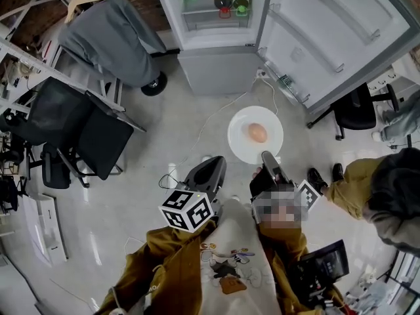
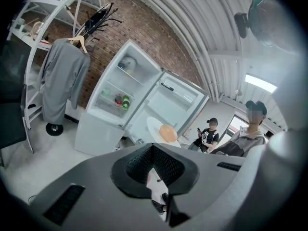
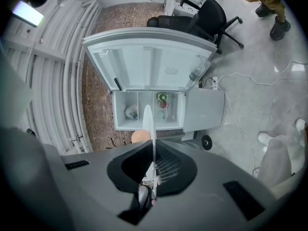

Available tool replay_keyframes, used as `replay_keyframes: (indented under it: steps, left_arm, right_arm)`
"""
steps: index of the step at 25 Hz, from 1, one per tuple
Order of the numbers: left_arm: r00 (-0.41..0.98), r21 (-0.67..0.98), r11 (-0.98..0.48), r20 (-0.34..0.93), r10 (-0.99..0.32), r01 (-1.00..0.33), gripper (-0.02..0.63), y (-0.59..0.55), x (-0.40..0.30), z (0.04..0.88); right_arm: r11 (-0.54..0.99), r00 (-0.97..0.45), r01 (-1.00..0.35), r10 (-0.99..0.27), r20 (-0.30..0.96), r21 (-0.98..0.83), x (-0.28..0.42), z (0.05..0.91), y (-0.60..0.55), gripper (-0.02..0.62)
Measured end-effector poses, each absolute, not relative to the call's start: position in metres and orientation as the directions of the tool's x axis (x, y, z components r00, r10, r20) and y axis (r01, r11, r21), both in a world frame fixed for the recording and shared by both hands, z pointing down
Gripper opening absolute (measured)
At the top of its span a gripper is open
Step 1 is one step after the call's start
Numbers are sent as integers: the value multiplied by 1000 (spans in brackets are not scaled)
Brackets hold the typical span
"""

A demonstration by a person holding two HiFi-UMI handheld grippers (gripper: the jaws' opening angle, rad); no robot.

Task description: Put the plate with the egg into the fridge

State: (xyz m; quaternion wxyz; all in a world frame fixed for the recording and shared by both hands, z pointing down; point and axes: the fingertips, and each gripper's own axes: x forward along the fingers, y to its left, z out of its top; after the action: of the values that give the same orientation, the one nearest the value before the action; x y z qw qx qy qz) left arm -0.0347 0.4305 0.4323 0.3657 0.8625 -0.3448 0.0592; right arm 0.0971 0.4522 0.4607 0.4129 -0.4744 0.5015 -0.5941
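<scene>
Right tongs [image 1: 268,157] clamp the plate [image 1: 237,136] rim out front; left tongs [image 1: 215,165] hang beside, jaws together, empty.

Head view: the tall white fridge [image 1: 213,64] at top centre is cut off by the frame's upper edge, and the red and green containers [image 1: 231,0] on its shelf are too small to identify. The near rim of the white round plate [image 1: 239,140] is hidden under the right gripper [image 1: 268,156]. Right gripper view: the pale brown egg [image 3: 139,136], centre frame, is half hidden behind that gripper's grey body.
</scene>
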Motion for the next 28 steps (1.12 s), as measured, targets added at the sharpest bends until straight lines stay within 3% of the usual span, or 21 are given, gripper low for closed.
replay_keyframes:
  steps: [28]
  left_arm:
    - [798,651,-488,337,-500,-581,8,183,-111,447]
  right_arm:
    - [-222,-136,-22,-965,223,-975,27,467,220,15]
